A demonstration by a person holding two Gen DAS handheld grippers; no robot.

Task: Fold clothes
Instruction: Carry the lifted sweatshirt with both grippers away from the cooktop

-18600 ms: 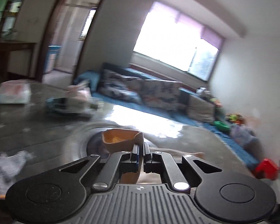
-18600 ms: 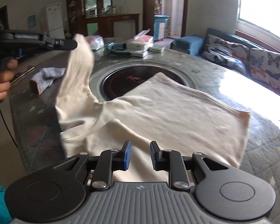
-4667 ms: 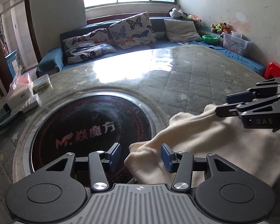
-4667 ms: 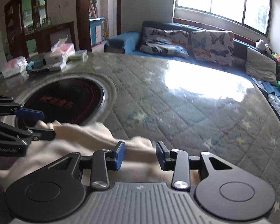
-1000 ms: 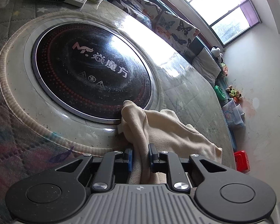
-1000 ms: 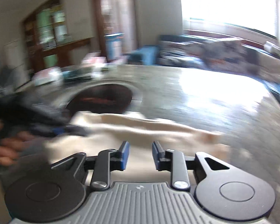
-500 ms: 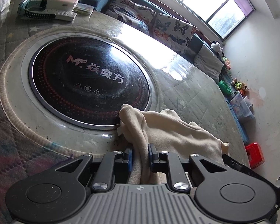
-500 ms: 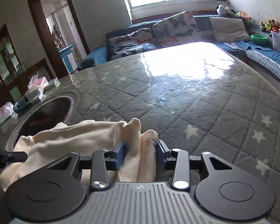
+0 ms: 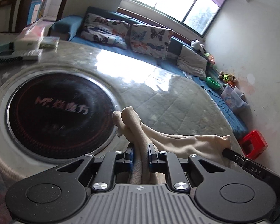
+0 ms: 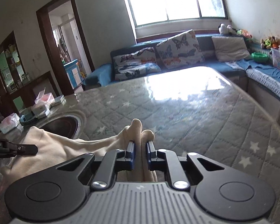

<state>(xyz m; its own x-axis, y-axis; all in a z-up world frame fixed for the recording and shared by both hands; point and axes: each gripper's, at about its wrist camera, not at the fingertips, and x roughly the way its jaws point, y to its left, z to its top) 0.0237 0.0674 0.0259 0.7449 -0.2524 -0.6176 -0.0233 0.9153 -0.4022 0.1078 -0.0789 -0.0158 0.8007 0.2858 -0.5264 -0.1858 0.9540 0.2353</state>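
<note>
1. The cream garment [image 9: 179, 140] is bunched into a loose band strung between the two grippers, above the near part of the quilted table [image 9: 177, 108]. Its folds bulge past the fingertips at both ends.
2. The left gripper [image 9: 141, 150] has its jaws narrowed on one gathered end of the garment, with cloth filling the gap between the blue pads. In the right wrist view its tip comes in from the left edge against the cloth, and part of a white label reads "obot.AI".
3. The right gripper [image 10: 140, 150] has its jaws closed just as narrowly on the other end, two rounded folds sticking up between the fingers. In the left wrist view it reaches in from the right, and its black body bears the letters "DAS".
4. Left of the garment, a round black cooktop [image 9: 59, 115] is set into the table inside a pale ring. It carries reddish writing that starts with "M"; the following characters are too blurred to read.
5. At the table's far left lie a white box [image 9: 26, 41], a teal-edged item [image 9: 1, 55] and a plastic-wrapped tissue pack [image 10: 44, 98].
6. Beyond the table a blue sofa [image 10: 231, 68] holds butterfly-print cushions [image 10: 179, 49] and a grey pillow [image 10: 230, 48], under a bright window [image 10: 173, 0].
7. Plush toys [image 10: 269, 42] and a green bowl [image 10: 259, 56] sit at the far right; a red stool [image 9: 253, 143] stands on the floor by the wall.
</note>
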